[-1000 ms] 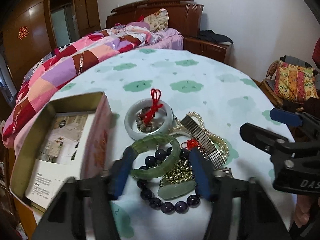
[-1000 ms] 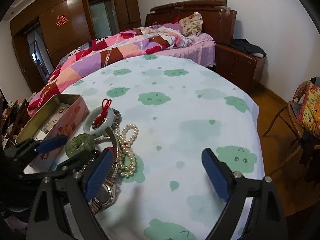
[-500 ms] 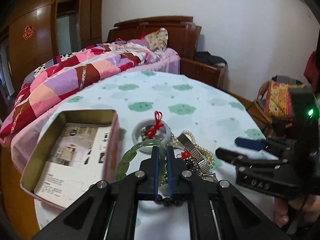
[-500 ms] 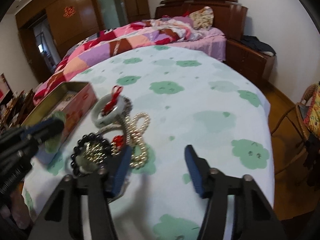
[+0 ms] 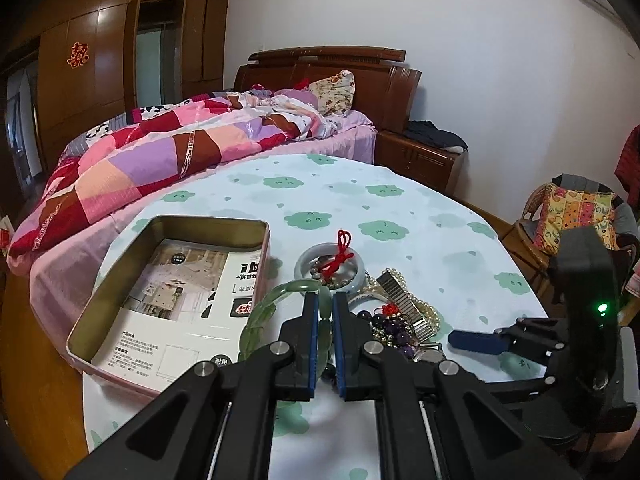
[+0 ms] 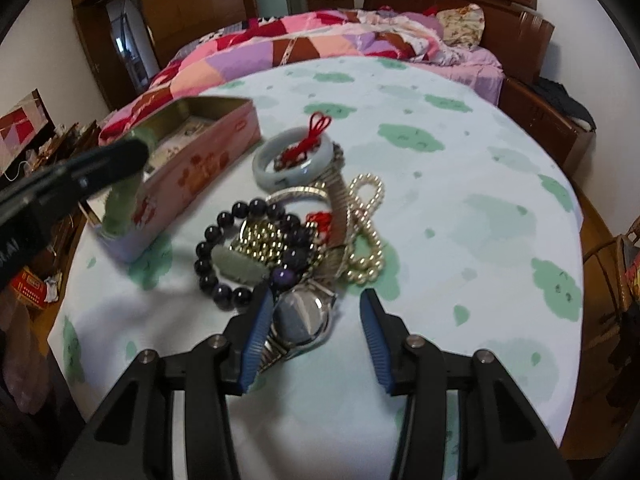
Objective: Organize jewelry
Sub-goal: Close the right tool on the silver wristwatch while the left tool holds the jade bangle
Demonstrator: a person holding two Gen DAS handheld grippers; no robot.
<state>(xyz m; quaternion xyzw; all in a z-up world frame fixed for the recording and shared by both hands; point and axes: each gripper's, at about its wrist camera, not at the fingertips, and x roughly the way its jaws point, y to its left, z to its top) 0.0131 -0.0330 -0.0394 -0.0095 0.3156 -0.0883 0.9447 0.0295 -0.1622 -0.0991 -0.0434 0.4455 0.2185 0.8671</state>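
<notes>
My left gripper (image 5: pixel 325 312) is shut on a green jade bangle (image 5: pixel 262 314) and holds it above the table beside an open pink tin (image 5: pixel 172 280). In the right wrist view the bangle (image 6: pixel 120 208) hangs by the tin (image 6: pixel 192 160). My right gripper (image 6: pixel 316 320) is open, its fingers either side of a silver wristwatch (image 6: pixel 302 318). The pile holds a dark bead bracelet (image 6: pixel 208 248), a pale bangle with a red knot (image 6: pixel 296 160), a pearl strand (image 6: pixel 368 240) and gold beads (image 6: pixel 264 240).
The round table has a pale cloth with green clouds (image 5: pixel 380 208). A bed with a patchwork quilt (image 5: pixel 168 152) lies behind it. A wicker chair with a cushion (image 5: pixel 568 216) stands at the right. A printed leaflet lines the tin (image 5: pixel 184 296).
My left gripper closed on the green bangle and lifted it off the pile toward the tin. My right gripper moved left to straddle the watch.
</notes>
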